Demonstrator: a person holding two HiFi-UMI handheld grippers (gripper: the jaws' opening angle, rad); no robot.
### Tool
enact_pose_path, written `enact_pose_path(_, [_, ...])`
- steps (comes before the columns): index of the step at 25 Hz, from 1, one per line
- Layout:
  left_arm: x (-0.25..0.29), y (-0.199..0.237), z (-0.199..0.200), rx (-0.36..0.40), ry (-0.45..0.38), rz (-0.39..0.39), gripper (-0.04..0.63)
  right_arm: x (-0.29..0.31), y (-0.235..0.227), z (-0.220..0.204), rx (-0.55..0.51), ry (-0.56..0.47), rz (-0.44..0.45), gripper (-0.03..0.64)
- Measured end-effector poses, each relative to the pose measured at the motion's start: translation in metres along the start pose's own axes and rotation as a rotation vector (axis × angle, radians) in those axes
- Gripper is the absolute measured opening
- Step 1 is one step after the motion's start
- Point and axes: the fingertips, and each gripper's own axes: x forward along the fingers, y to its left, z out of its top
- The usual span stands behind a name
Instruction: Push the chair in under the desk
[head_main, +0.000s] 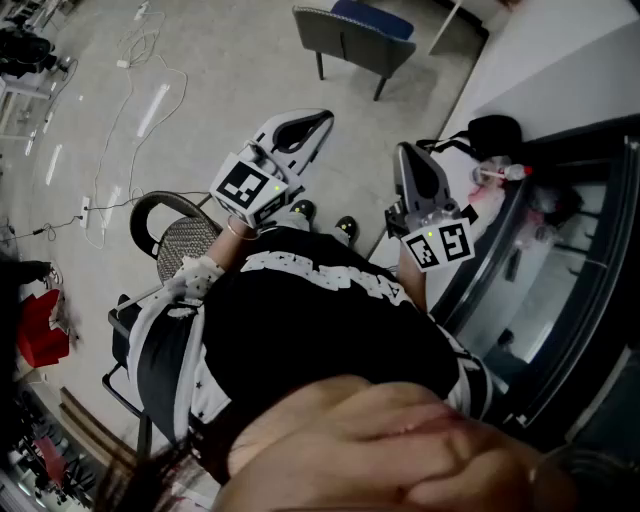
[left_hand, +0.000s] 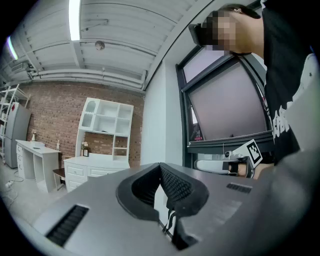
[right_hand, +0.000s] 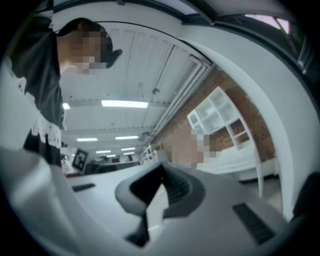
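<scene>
We hold both claws closed, nothing between the jaws. Left gripper at centre frame, level. Right gripper right of centre, tipped slightly up. Black mesh chair at mid-left, clear of both grippers.

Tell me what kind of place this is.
Probably an office or studio workroom, indoors. A mesh chair and a second chair stand on a bare grey floor. There is a brick wall with white shelves, and strip lights overhead.
</scene>
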Motion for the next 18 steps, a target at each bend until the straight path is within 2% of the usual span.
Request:
enact_pose_path(9, [0.015, -0.014, -0.005, 0.005, 0.014, -0.002, 0.034, -0.015, -0.012, 0.005, 0.005, -0.023, 0.002, 0.030])
enact_pose_path(13, [0.025, -0.022, -0.009, 0.035, 0.010, -0.015, 0.034, -0.023, -0.019, 0.008, -0.007, -0.029, 0.014, 0.031])
enact_pose_path(18, [0.031, -0.034, -0.006, 0.026, 0.025, -0.004, 0.034, -0.030, -0.026, 0.014, -0.009, -0.039, 0.020, 0.031])
